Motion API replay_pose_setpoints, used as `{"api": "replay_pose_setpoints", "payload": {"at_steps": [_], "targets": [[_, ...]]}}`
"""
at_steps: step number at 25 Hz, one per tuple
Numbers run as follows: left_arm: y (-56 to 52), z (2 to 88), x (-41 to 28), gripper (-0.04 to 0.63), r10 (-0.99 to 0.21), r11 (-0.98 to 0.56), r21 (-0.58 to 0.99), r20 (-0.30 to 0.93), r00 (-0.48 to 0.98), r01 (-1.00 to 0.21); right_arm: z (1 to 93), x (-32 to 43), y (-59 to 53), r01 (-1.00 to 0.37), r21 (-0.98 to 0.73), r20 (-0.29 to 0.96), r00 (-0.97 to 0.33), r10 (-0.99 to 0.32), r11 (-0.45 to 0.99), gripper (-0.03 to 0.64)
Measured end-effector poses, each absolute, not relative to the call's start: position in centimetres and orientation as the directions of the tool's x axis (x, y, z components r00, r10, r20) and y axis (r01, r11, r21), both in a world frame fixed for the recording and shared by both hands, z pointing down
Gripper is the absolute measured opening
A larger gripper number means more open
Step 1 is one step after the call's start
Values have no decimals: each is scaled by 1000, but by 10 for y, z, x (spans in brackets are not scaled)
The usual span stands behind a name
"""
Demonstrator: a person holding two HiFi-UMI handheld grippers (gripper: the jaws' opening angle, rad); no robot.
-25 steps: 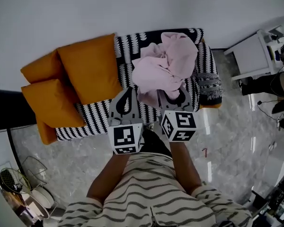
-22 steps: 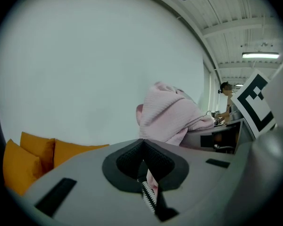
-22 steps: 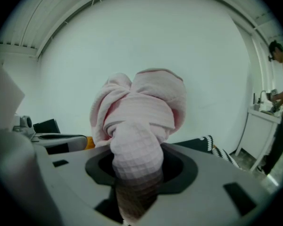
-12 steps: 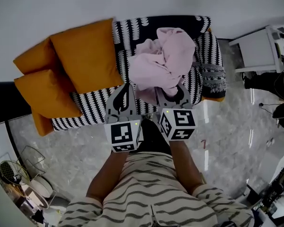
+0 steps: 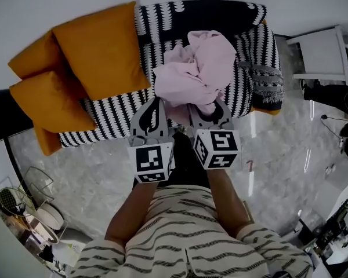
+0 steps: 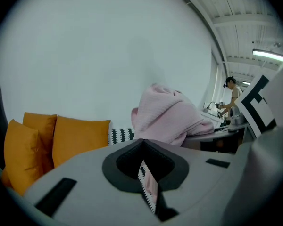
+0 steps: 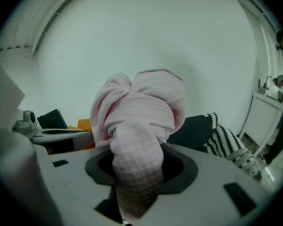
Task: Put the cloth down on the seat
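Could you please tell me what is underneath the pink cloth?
The black-and-white patterned seat shows all around the pink cloth. The part directly beneath it is covered, so whether the cloth touches the seat cannot be seen.

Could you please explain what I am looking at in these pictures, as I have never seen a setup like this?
There is no robot here. A person in a striped shirt holds a hand-operated claw in each hand. The head view comes from a camera on the person's head, looking steeply down. The other two views come from cameras riding on the claws. The left claw and the right claw each carry a marker cube. Both are closed on a pink cloth, the left on a thin edge and the right on a thick bunch. The cloth is over a black-and-white patterned sofa with orange cushions.
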State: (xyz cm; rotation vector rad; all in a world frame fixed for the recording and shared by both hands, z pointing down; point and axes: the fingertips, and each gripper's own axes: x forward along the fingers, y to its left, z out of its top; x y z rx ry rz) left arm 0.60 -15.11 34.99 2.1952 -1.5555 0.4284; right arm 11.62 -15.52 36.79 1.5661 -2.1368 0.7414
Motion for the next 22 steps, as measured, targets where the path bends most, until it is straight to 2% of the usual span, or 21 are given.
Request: {"api": "replay_pose_setpoints", "payload": {"at_steps": [22], "targets": [[-121, 443, 19, 3, -740, -231, 193, 601, 301, -954, 474, 137, -123, -952, -237, 709, -304, -636, 192, 198]]}}
